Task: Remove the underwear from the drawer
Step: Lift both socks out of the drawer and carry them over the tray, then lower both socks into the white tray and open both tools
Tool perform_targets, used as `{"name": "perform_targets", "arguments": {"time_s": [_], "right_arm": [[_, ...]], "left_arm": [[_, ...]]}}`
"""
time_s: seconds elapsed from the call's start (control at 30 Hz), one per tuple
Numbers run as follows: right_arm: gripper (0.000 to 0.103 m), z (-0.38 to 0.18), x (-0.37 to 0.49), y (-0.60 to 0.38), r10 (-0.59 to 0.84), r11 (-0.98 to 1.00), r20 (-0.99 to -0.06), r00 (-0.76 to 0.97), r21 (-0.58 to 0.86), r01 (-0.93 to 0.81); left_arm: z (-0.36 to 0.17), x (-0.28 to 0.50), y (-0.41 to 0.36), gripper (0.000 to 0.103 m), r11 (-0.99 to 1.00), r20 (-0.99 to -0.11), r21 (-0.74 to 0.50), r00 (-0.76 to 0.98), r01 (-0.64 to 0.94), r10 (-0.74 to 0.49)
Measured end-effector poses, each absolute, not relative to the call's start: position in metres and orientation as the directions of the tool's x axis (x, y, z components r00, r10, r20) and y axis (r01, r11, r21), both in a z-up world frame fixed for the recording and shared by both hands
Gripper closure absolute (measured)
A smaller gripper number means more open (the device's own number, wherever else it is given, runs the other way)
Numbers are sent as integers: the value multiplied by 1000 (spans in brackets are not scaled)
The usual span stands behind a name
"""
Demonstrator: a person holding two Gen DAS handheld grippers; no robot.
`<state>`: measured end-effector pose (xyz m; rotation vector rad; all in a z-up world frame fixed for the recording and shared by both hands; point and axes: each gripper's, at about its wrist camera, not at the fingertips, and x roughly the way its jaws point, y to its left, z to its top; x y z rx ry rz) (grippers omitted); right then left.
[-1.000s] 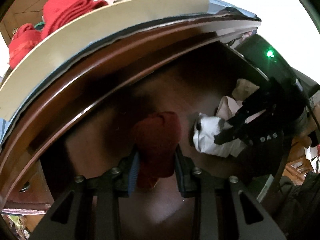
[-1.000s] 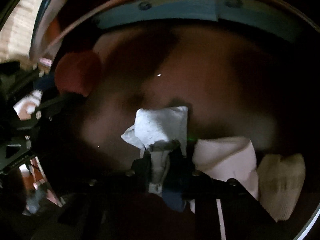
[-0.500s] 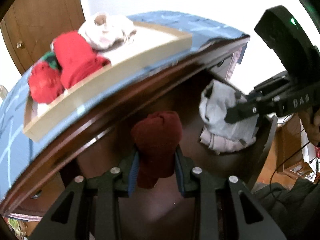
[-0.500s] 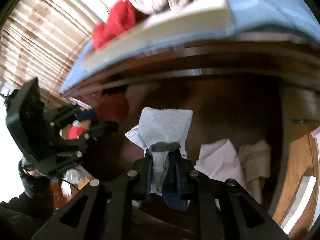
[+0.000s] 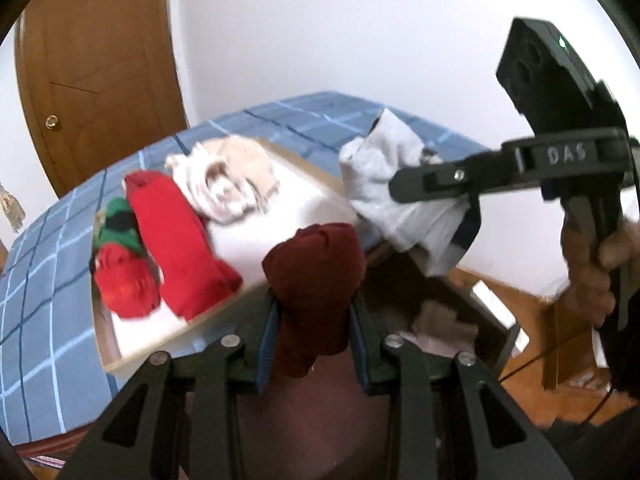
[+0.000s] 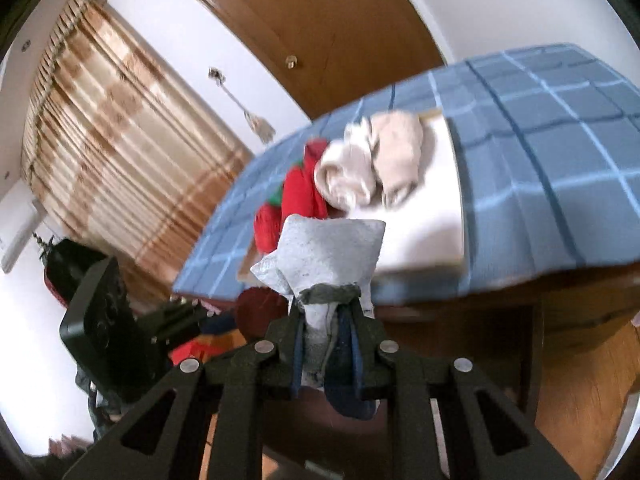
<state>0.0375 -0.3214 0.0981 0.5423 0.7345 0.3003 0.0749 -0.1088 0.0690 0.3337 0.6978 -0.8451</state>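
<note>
My left gripper [image 5: 314, 320] is shut on a dark red rolled garment [image 5: 316, 276], held up above the open drawer [image 5: 472, 320] of a dark wooden cabinet. My right gripper [image 6: 326, 338] is shut on a light grey folded garment [image 6: 332, 256] with a darker waistband. In the left wrist view that grey garment [image 5: 384, 184] hangs in the right gripper at the upper right, with a hand [image 5: 592, 272] on its handle. In the right wrist view the left gripper shows at the lower left, with the dark red garment [image 6: 256, 312] beside it.
A shallow white tray [image 5: 288, 224] on the blue checked cloth [image 5: 48, 280] carries bright red rolls [image 5: 176, 240], a red and green one [image 5: 120, 264] and pale cream garments [image 5: 228, 184]. Pale garments [image 5: 440, 324] lie in the drawer. A brown door [image 5: 100, 72] and a striped curtain [image 6: 120, 136] stand behind.
Both grippers have risen out of the drawer with their garments, the right one more. The views now look over the cabinet top and the tray rather than into the drawer.
</note>
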Motion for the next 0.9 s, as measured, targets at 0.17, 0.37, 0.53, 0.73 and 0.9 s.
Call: {"name": "perform_targets", "arguments": {"time_s": [0.17, 0.37, 0.53, 0.73, 0.9], "right_arm": [[83, 102, 58, -329, 396, 822, -534, 747, 569, -28], [83, 109, 75, -336, 308, 846, -520, 797, 533, 20], [83, 101, 99, -341, 262, 853, -533, 805, 517, 65], [83, 85, 120, -340, 225, 870, -566, 793, 483, 98], [82, 72, 132, -342, 202, 873, -592, 780, 470, 130]], "left_arm": [[74, 97, -119, 72, 677, -652, -34, 497, 735, -573], [73, 129, -137, 72, 747, -636, -23, 567, 664, -524], [58, 151, -158, 72, 794, -653, -6, 599, 608, -463], [38, 171, -170, 72, 820, -693, -33, 579, 571, -431], [26, 182, -173, 72, 827, -712, -52, 561, 559, -423]]}}
